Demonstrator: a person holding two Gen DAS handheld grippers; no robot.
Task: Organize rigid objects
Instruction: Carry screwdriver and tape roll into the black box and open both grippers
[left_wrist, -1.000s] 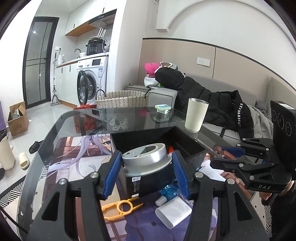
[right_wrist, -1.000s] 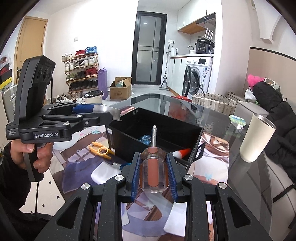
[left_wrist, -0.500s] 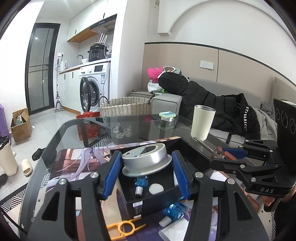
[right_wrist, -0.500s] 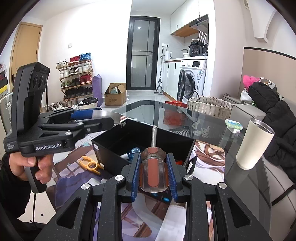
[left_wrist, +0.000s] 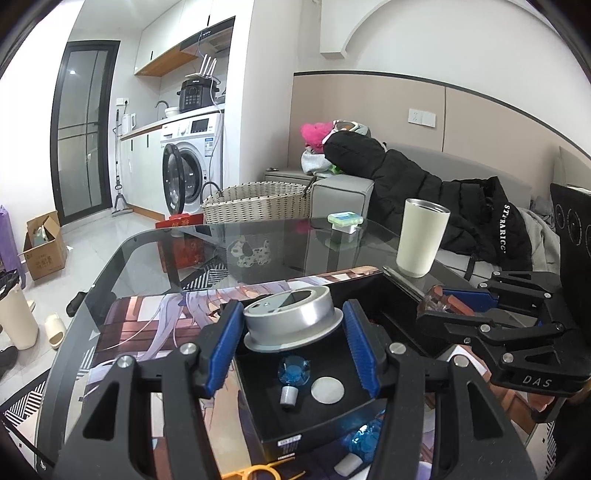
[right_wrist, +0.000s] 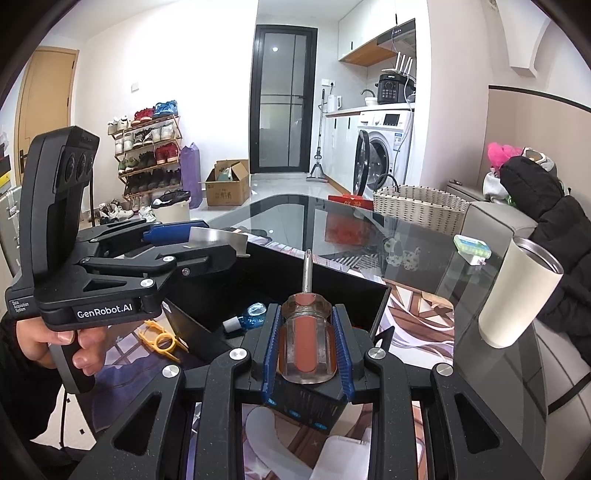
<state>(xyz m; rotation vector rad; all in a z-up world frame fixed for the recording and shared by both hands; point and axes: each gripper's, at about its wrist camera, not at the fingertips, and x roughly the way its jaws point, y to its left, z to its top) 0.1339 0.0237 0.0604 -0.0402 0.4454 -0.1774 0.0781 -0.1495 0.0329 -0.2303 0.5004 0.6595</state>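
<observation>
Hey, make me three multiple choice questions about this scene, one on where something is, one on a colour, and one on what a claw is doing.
1. Where does the cream tumbler stand?
A. on the glass table beyond the black box
B. inside the black box
C. on the floor by the shoe rack

2. What colour is the flat plastic tool lying on the mat beside the black box?
A. green
B. orange
C. white

3. What is the right claw doing?
A. hanging open and empty
B. gripping the tumbler
C. gripping a screwdriver by its handle

Answers:
1 A, it stands upright on the glass table past the box's far wall.
2 B, its loops show orange against the mat.
3 C, the blue pads press on the screwdriver handle, shaft pointing forward.
</observation>
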